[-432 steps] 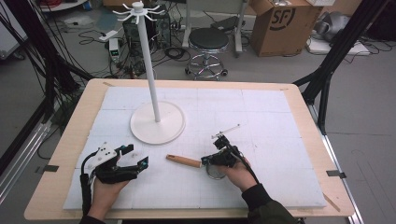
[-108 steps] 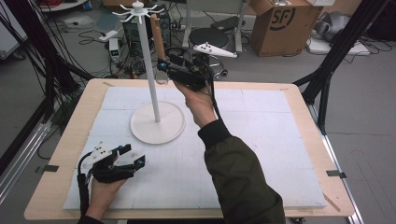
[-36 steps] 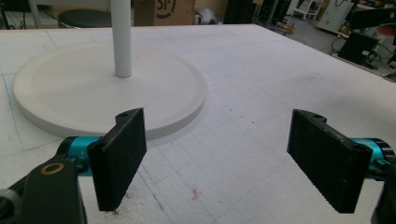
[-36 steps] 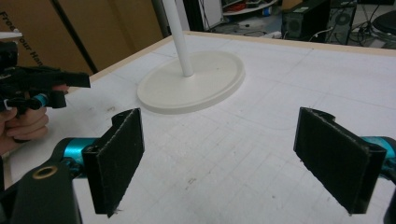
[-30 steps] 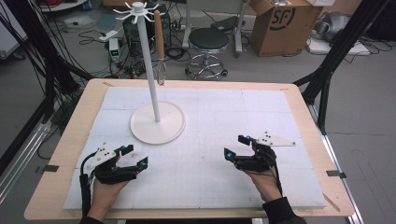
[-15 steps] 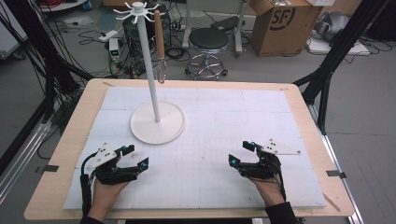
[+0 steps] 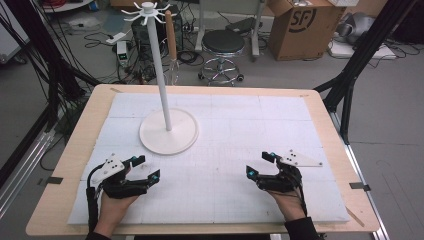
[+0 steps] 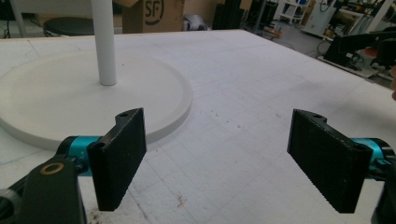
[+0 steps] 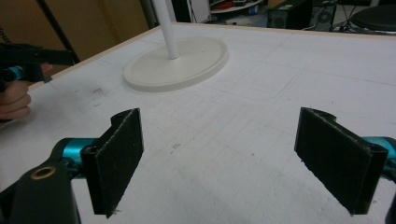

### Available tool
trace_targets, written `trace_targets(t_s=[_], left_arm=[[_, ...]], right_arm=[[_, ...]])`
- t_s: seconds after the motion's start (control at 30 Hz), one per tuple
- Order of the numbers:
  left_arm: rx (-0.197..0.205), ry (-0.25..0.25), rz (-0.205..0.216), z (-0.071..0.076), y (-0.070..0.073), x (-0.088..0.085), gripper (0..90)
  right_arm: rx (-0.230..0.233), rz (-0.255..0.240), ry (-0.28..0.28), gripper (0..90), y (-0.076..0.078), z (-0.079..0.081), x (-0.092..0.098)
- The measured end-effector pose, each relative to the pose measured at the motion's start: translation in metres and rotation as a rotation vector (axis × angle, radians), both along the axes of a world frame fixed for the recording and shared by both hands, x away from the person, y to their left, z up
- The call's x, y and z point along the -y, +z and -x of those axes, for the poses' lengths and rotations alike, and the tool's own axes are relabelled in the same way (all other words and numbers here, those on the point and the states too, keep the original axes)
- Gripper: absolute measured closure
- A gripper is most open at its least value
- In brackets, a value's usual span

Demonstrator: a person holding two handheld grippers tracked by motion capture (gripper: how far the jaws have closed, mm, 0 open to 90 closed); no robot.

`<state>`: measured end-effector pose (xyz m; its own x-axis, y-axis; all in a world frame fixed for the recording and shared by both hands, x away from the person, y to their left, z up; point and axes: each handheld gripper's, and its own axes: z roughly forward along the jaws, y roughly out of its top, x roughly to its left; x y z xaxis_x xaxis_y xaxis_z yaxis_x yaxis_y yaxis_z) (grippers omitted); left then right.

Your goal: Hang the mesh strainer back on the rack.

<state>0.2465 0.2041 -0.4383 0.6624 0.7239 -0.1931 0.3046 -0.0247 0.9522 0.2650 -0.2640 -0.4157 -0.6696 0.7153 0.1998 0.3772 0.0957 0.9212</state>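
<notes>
Both grippers' fingers (image 9: 119, 158) gape, whisk (image 7: 171, 37) hanging well apart.

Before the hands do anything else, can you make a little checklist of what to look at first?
1. Left gripper open, nothing between its fingers: ok.
2. Right gripper open and empty: ok.
3. Whisk hanging from a hook at the top of the white stand: ok.
4. Stand upright, its round base flat on the white mat: ok.
5. Both grippers low at the near edge, well apart from the stand: ok.
6. How firmly the whisk sits on its hook: cannot tell.
</notes>
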Motion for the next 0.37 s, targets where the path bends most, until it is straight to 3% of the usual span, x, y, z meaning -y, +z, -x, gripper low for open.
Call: trace_targets(t_s=[0.37], left_arm=[[-0.002,0.010,-0.007,0.0000,-0.0001,0.0003,20.2]], right_arm=[[-0.007,0.006,-0.008,14.2,-0.0030,-0.0015,0.0007]])
